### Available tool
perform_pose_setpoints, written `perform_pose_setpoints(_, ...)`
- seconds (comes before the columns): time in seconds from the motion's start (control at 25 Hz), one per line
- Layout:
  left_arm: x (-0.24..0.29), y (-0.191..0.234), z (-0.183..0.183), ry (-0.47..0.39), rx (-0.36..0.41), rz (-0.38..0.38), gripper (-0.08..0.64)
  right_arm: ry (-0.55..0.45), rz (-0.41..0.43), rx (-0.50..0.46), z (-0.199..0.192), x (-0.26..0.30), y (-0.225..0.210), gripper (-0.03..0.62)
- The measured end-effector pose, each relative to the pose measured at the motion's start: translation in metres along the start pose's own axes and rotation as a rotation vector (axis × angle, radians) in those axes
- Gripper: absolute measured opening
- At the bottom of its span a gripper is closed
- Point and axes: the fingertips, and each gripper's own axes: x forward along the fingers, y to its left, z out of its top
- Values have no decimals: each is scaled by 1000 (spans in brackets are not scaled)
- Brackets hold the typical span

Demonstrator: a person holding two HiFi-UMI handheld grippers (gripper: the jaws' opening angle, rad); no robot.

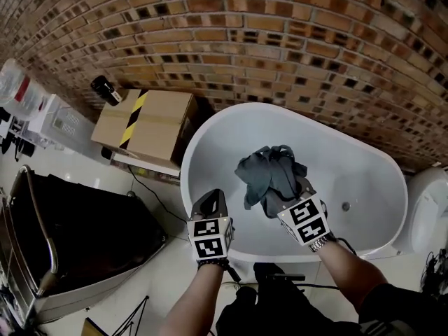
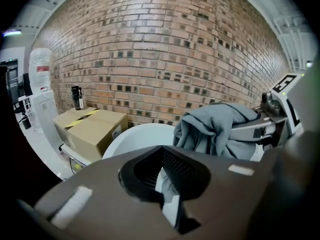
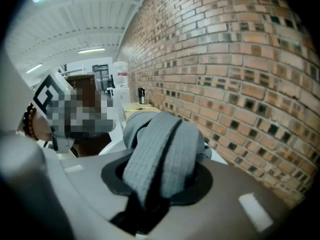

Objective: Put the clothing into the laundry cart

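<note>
A grey garment hangs bunched over the white bathtub. My right gripper is shut on it. In the right gripper view the cloth fills the space between the jaws of the right gripper and drapes over them. My left gripper hovers by the tub's near rim, left of the garment, shut with nothing in it. In the left gripper view the garment shows to the right beyond the left gripper. The dark laundry cart stands on the floor at the lower left.
A cardboard box with yellow-black tape sits left of the tub, with a black bottle beside it. A brick wall runs behind the tub. A white toilet is at the right edge. A water dispenser stands far left.
</note>
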Motion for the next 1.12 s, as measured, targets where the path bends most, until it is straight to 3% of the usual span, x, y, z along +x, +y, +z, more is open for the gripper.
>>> perform_pose_setpoints(0.48, -221, 61, 75, -116, -30, 147, 5, -219, 111, -161, 211, -122, 153, 141)
perform_pose_setpoints(1.12, -551, 144, 131, -290, -77, 445, 3, -507, 413, -339, 403, -271, 426, 140)
